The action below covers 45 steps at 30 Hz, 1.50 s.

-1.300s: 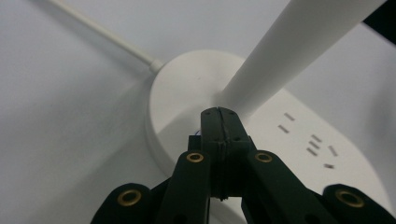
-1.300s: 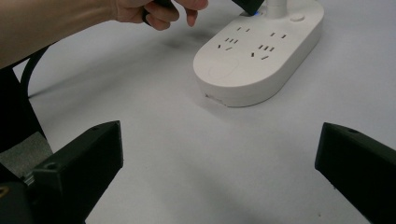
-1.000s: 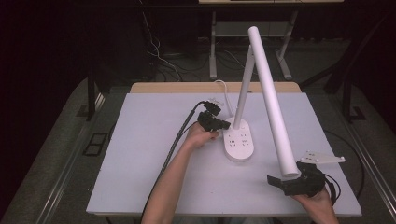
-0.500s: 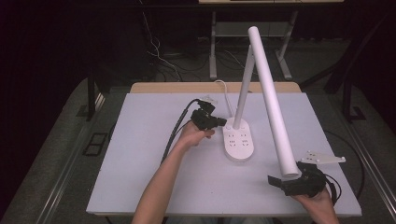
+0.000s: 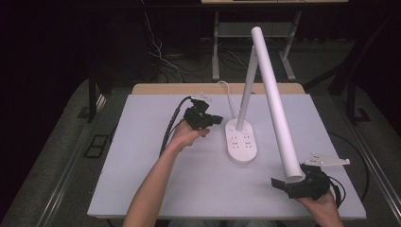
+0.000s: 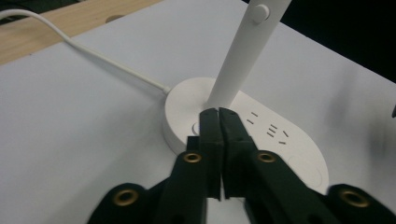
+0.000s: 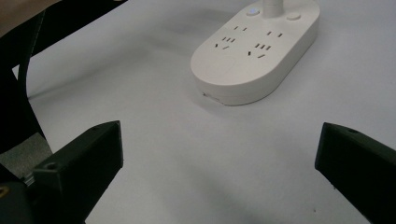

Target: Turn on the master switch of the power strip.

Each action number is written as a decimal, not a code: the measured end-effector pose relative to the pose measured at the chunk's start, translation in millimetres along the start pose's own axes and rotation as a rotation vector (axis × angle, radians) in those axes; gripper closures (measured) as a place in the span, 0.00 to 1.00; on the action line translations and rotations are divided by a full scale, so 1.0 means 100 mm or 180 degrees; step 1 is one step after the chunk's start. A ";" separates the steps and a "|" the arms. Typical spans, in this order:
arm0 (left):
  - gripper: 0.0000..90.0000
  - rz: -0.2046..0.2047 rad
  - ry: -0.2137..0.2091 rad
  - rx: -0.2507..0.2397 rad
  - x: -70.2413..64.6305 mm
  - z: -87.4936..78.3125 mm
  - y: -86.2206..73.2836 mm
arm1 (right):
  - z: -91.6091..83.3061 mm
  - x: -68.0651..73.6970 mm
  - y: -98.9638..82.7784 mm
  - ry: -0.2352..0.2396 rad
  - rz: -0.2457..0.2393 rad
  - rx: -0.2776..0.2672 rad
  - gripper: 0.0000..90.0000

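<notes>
A dark room, and a pale grey table (image 5: 142, 156) lit in the middle of it. The left gripper (image 6: 218, 116) has its jaws clenched on nothing, tips poised just over the lamp base (image 6: 261, 135) by a small round button beside the stem (image 6: 238, 51). My guess: it's about to press that switch, which calls for a short, straight dip. The right gripper (image 7: 219, 154) waits near the table's front, jaws spread wide, empty.
</notes>
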<state>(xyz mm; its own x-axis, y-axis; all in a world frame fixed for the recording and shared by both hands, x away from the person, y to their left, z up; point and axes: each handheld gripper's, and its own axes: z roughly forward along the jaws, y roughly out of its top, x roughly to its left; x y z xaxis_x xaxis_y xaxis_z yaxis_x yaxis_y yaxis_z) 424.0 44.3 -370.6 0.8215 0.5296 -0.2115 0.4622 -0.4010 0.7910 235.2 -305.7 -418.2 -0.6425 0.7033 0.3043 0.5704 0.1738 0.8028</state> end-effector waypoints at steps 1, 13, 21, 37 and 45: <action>0.93 0.0002 -0.0006 -0.0006 0.00 -0.03 0.00 | 0.00 0.00 0.00 0.0000 -0.0001 0.0000 0.00; 0.29 -0.0077 -0.0164 -0.0165 -0.08 -0.34 -0.07 | 0.01 0.00 0.00 0.0003 0.0007 0.0005 0.00; 0.00 -0.0144 -0.0212 -0.0210 -0.12 -0.50 -0.22 | 0.01 0.00 0.00 0.0005 -0.0001 0.0000 0.00; 0.00 -0.0298 -0.0036 -0.0373 -0.12 -0.89 -0.68 | 0.01 0.01 0.00 -0.0002 0.0006 0.0009 0.00; 0.00 -0.0344 0.0026 -0.0439 -0.21 -1.03 -0.89 | 0.02 0.02 0.01 -0.0003 0.0001 0.0014 0.00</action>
<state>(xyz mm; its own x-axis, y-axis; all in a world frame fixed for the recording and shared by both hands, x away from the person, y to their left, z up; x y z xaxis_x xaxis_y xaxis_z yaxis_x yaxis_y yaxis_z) 331.1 145.8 -377.6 0.7666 0.5702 -0.2953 0.4968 -0.2353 0.8354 235.3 -302.9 -417.9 -0.6418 0.7040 0.3041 0.5730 0.1766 0.8003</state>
